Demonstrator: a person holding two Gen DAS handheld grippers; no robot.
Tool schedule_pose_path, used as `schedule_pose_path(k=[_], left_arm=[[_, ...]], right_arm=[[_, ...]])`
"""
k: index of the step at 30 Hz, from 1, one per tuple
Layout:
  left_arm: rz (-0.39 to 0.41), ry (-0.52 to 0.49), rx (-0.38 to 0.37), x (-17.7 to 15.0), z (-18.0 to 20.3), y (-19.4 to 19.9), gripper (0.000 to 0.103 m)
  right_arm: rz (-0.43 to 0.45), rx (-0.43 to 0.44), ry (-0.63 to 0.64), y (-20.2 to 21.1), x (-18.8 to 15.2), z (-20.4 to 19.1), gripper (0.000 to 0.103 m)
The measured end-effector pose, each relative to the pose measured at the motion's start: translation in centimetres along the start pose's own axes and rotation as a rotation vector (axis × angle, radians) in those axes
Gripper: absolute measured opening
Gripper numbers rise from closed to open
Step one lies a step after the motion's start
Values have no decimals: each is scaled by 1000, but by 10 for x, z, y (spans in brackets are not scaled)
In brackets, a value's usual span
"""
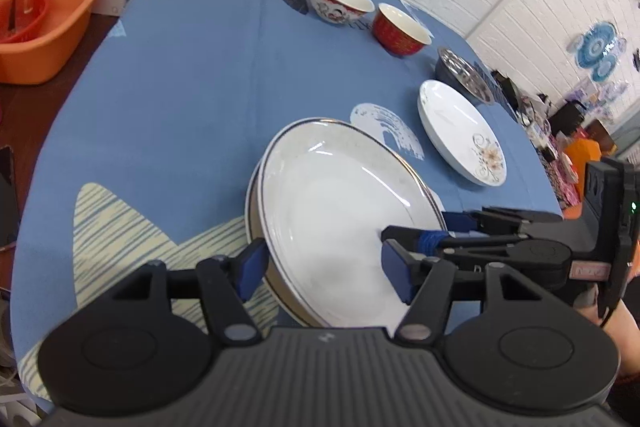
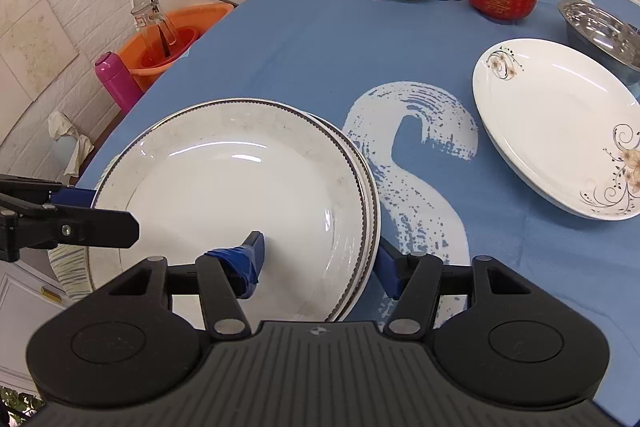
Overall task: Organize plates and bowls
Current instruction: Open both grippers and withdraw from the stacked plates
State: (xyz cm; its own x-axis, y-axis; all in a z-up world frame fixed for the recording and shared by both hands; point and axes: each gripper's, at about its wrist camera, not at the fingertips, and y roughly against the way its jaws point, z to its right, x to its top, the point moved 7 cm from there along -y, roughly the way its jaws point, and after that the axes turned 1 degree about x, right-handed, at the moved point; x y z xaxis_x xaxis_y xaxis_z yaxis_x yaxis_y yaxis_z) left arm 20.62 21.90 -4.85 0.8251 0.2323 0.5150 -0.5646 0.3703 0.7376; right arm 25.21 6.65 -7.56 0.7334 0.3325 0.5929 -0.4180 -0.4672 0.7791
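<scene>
Gold-rimmed plate [image 2: 232, 187], atop its twin: we bracket opposite rims, left gripper [image 1: 324, 267] and right gripper [image 2: 320, 259] both open, clamping nothing, flowered plate [image 2: 560, 127] lying rightward.

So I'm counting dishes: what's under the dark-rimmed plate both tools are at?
Under the dark-rimmed plate a second plate shows, its rim peeking out on one side. The rest is covered, so anything beneath or between them can't be seen.
</scene>
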Motion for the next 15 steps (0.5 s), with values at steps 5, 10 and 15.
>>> schedule_pose_path(k=[5, 10, 15], left_arm=[[-77, 4, 37, 1, -10, 8, 68], [-18, 13, 85, 12, -19, 17, 68], [2, -27, 79, 33, 7, 9, 68]], right_arm=[[-6, -12, -12, 0, 0, 7, 44], [10, 22, -46, 8, 5, 9, 44], [74, -2, -8, 52, 30, 18, 45]])
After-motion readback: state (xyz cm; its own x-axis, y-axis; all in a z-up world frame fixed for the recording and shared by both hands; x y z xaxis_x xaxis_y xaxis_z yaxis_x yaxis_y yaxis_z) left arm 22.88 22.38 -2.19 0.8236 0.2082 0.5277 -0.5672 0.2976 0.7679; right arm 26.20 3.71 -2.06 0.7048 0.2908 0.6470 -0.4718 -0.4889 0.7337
